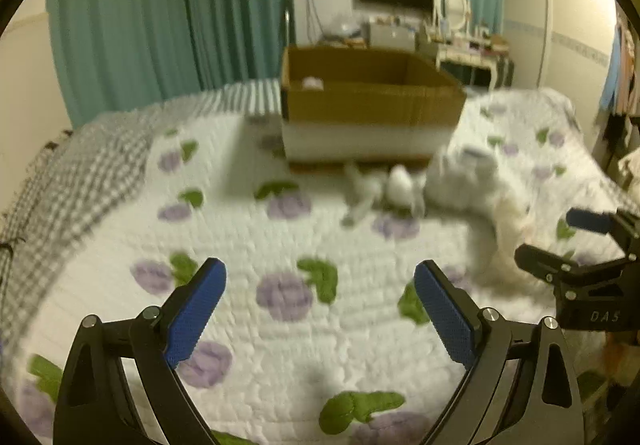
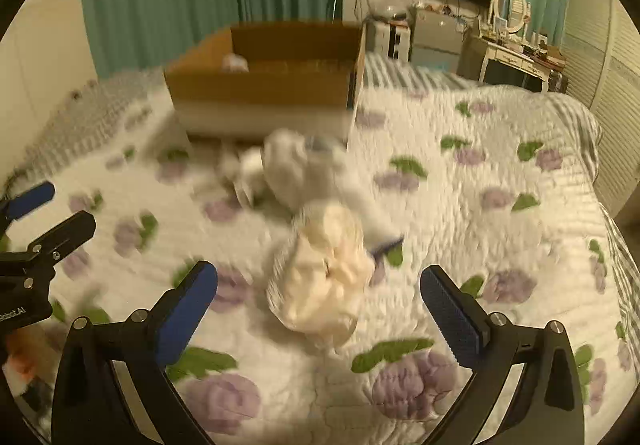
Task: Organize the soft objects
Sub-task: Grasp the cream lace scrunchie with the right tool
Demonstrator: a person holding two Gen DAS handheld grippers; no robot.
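Right wrist: cream bundle point(image 2: 324, 277) lies clear of box point(image 2: 260, 93).

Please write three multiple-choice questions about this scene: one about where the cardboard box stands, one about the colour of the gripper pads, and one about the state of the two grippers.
1. Where does the cardboard box stand?
A. on the floor
B. on the floral quilt
C. on the dresser

2. What colour are the gripper pads?
A. blue
B. red
C. yellow

3. What state are the left gripper and the right gripper in?
A. both shut on cloth
B. one open, one shut
C. both open and holding nothing

Answers:
1 B, the box rests on the quilt, behind the white soft items.
2 A, both wrist views show blue pads.
3 C, the fingers stand wide apart; the cream bundle lies loose ahead of the right gripper.
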